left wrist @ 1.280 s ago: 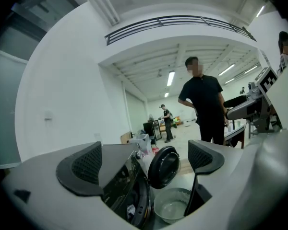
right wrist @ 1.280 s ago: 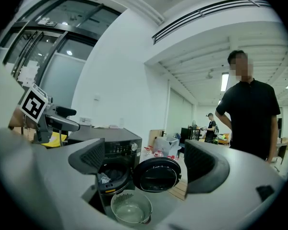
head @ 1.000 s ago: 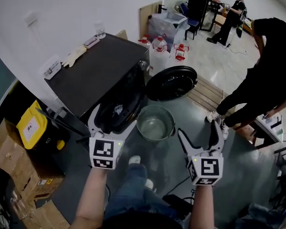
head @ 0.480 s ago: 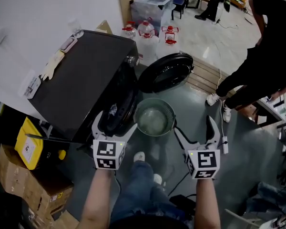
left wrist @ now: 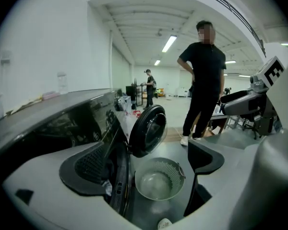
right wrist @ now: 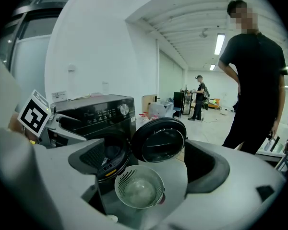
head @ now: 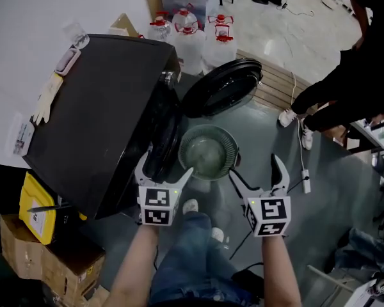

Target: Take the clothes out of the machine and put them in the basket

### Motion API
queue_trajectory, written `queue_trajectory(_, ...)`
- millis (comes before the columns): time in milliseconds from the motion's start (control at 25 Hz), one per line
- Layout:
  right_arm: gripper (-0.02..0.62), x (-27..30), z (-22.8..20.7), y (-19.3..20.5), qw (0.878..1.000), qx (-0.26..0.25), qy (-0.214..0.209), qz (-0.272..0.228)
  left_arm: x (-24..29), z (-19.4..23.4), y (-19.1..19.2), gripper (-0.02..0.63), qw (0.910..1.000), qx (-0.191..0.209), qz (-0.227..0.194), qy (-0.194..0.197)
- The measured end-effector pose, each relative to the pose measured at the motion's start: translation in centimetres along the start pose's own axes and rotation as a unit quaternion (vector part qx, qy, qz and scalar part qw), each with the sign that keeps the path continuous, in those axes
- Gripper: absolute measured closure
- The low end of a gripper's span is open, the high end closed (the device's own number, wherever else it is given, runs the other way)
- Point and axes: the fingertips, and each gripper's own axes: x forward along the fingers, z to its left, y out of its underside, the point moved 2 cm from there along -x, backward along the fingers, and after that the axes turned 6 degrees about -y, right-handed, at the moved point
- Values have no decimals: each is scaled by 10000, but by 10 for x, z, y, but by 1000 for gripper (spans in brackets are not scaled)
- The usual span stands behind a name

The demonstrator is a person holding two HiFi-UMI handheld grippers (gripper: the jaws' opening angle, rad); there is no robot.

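While left tongs (head: 166, 166) and right tongs (head: 256, 170) are gaping empty, clothes (left wrist: 106, 187) are probably lying limp, light; any loose fold is looking pinchable.

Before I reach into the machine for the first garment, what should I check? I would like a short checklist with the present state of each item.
1. Washing machine door fully open: ok.
2. Basket standing in front of the drum, with nothing in it: ok.
3. Left hand-held gripper open and empty: ok.
4. Right hand-held gripper open and empty: ok.
5. Clothes within sight in the drum: cannot tell; only a small pale piece shows at the opening, and the rest is dark.
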Motion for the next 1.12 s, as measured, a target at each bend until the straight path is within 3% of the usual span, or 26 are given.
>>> queue_trajectory(280, 80, 46, 9, 37, 9951, 918, 20, 357, 41, 6, 40, 63, 9978, -139, 600, 225)
queue_trajectory(1120, 84, 107, 4, 131, 9870, 1093, -123, 1168, 103, -3, 112, 64, 9912, -222, 1282, 247)
